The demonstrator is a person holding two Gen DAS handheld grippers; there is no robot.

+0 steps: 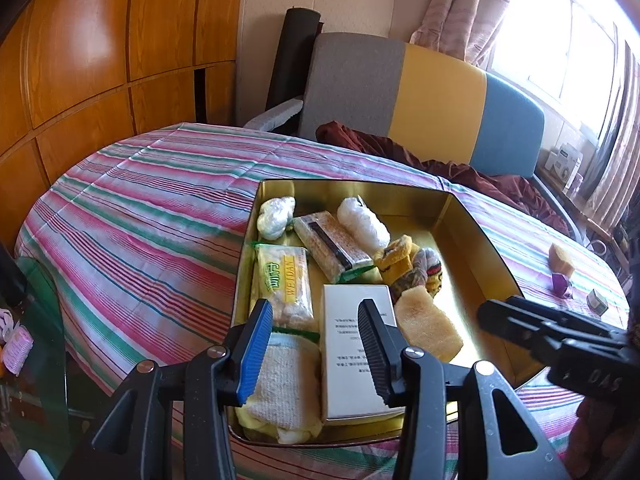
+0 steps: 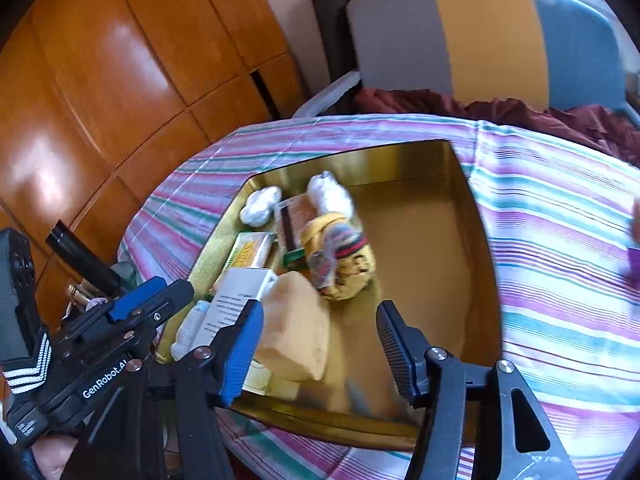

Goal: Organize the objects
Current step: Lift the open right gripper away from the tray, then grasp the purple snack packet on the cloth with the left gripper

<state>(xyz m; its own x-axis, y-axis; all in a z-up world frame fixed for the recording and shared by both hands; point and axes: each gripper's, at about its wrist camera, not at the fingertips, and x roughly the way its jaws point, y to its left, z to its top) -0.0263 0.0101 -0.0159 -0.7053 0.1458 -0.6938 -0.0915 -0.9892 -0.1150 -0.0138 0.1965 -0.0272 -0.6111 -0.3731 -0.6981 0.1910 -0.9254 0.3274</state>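
Note:
A gold tin (image 1: 472, 232) sits on the striped tablecloth (image 1: 140, 220). It holds a white box (image 1: 352, 344), a tan sponge (image 1: 428, 324), a yellow snack packet (image 1: 284, 280), a folded towel (image 1: 284, 384), a cracker packet (image 1: 332, 244), rolled socks (image 1: 416, 268) and two white wrapped bundles (image 1: 276, 216). My left gripper (image 1: 316, 344) hovers open over the tin's near end, above the towel and box. My right gripper (image 2: 320, 344) is open over the tin (image 2: 480, 240). The sponge (image 2: 294, 332) lies beside its blue finger, and neither pad presses it.
Right of the tin, a sponge piece (image 1: 560, 258), a purple item (image 1: 560, 282) and a small cube (image 1: 597, 301) lie on the cloth. Behind the table are a grey, yellow and blue seat back (image 1: 440, 96) and maroon fabric (image 1: 400, 152). Wooden cabinets (image 1: 100, 60) stand left.

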